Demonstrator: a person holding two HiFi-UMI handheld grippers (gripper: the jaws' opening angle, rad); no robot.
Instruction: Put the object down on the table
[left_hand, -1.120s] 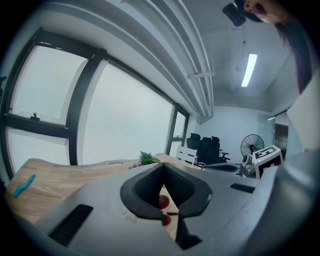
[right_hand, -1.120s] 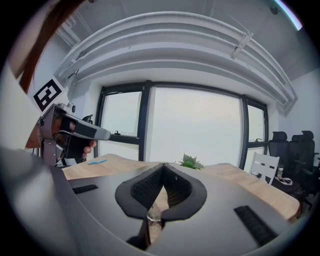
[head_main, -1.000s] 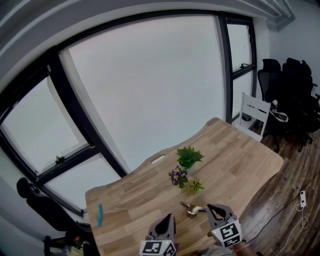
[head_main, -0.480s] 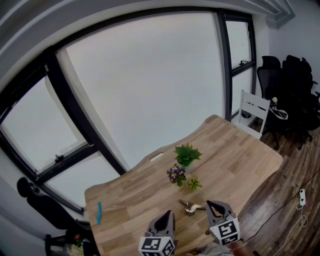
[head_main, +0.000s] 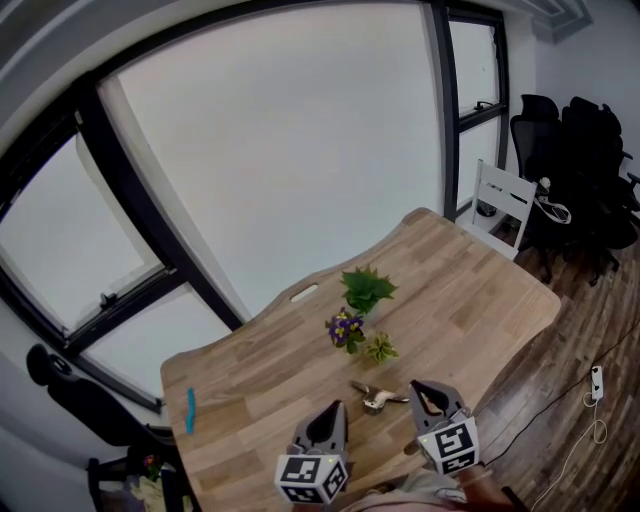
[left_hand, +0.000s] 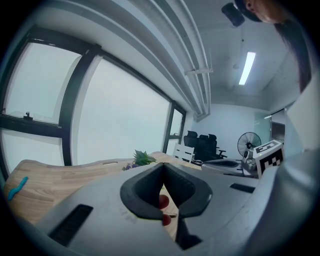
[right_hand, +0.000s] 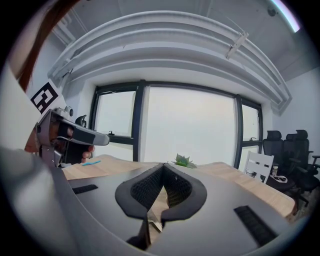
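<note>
Task is looking done: the small tan-and-metal object (head_main: 375, 398) is lying on the light wooden desk (head_main: 480, 310) just nearside of the little green-and-purple plants (head_main: 355, 320), while the left gripper (head_main: 330, 425) and right gripper (head_main: 425, 398) are hovering further back from the plants, fingers closed, gripping nothing.

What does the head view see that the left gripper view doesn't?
Only the head view shows the wooden floor and the white cable lying on it. Only the left gripper view shows the standing fan and the long ceiling light. Both show the table, the green plant on it, the blue thing near its edge, and the black chairs in the corner.
</note>
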